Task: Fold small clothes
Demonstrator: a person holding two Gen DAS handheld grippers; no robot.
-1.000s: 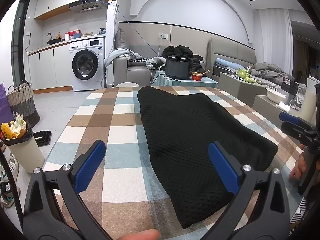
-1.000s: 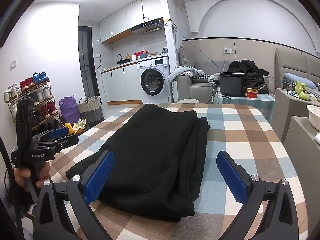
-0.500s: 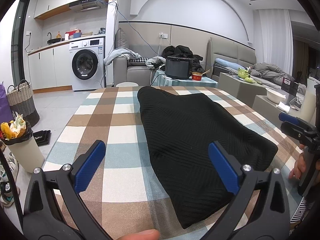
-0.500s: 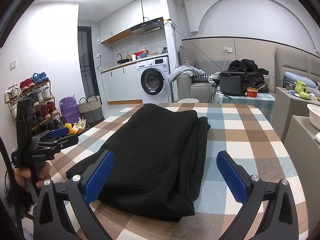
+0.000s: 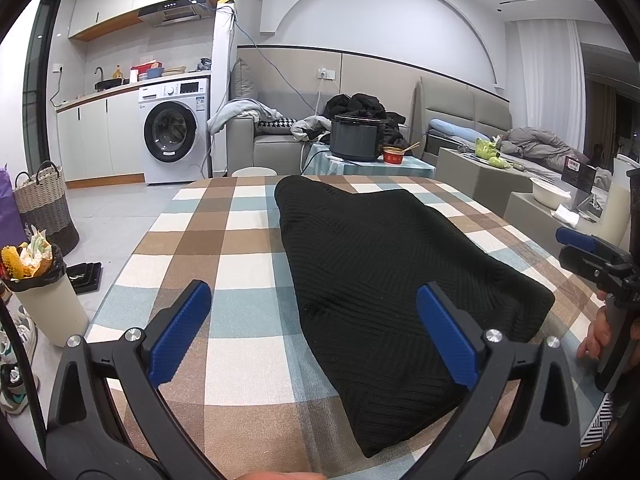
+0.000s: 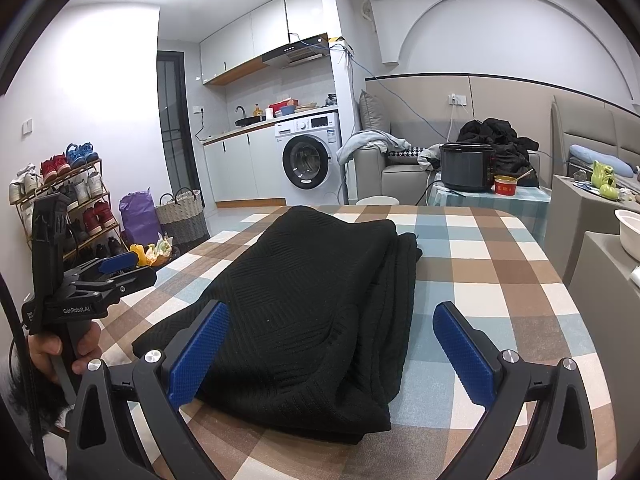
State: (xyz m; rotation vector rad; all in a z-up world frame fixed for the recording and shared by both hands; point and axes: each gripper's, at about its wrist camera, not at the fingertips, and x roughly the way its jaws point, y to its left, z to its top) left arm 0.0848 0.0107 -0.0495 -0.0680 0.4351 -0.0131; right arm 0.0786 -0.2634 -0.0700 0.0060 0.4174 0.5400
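A black knit garment [image 5: 384,264] lies folded lengthwise on the checked tablecloth [image 5: 224,240], its long axis running away from me. In the right wrist view the same garment [image 6: 320,300] shows stacked layers along its right edge. My left gripper [image 5: 314,312] hovers open over the garment's near left edge, nothing between its blue pads. My right gripper [image 6: 330,334] is open too, above the garment's near end. Each gripper appears in the other's view, held by a hand: the right one [image 5: 592,256] at the table's right side, the left one [image 6: 96,280] at the left.
A bin [image 5: 44,300] with rubbish stands on the floor left of the table, with a woven basket [image 5: 44,204] behind it. A shoe rack [image 6: 64,200] lines the left wall. Beyond the table's far end are a sofa, a small table with a black cooker [image 5: 356,136], and a washing machine [image 5: 172,128].
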